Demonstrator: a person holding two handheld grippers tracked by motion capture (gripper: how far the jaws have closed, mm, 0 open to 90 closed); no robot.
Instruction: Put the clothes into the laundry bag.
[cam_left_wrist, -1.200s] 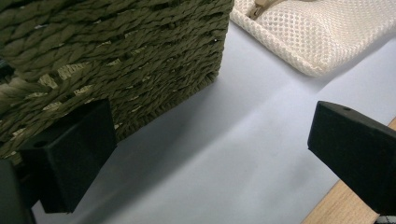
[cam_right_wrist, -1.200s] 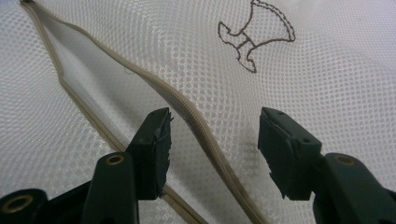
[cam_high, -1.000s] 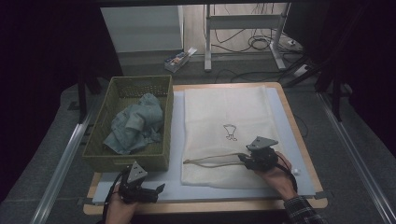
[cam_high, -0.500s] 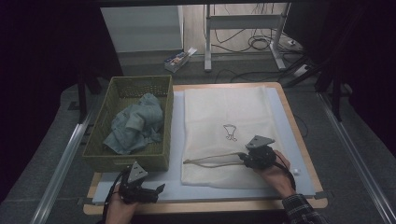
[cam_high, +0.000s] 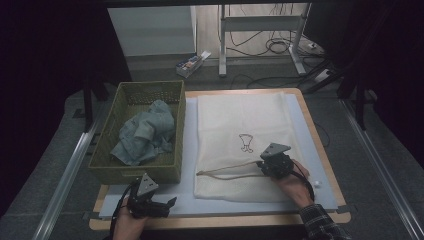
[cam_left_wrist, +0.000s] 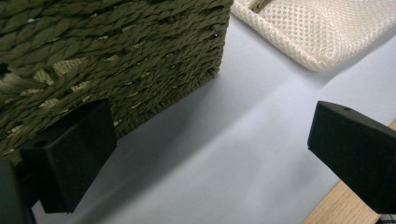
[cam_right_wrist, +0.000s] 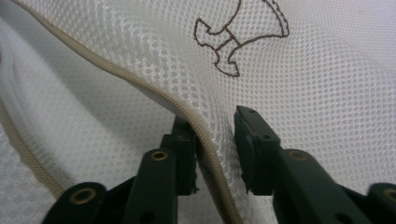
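Mesh bag (cam_high: 243, 145) lies flat on the surface, its zipper edge (cam_right_wrist: 187, 114) between the right gripper (cam_right_wrist: 215, 140) jaws, which have just been closing; left gripper (cam_left_wrist: 210, 154) jaws stand apart beside the basket (cam_left_wrist: 112, 56).

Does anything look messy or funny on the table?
The blue cloth lies crumpled in the green basket. The mesh bag's zipper edge is lifted into a ridge between the right gripper's jaws.

One cream mesh laundry bag (cam_high: 240, 145) with a brown emblem, one olive woven basket (cam_high: 107, 170), seemingly one crumpled teal cloth (cam_high: 145, 137), two black hand-held grippers (cam_high: 150, 205) (cam_high: 263, 166).
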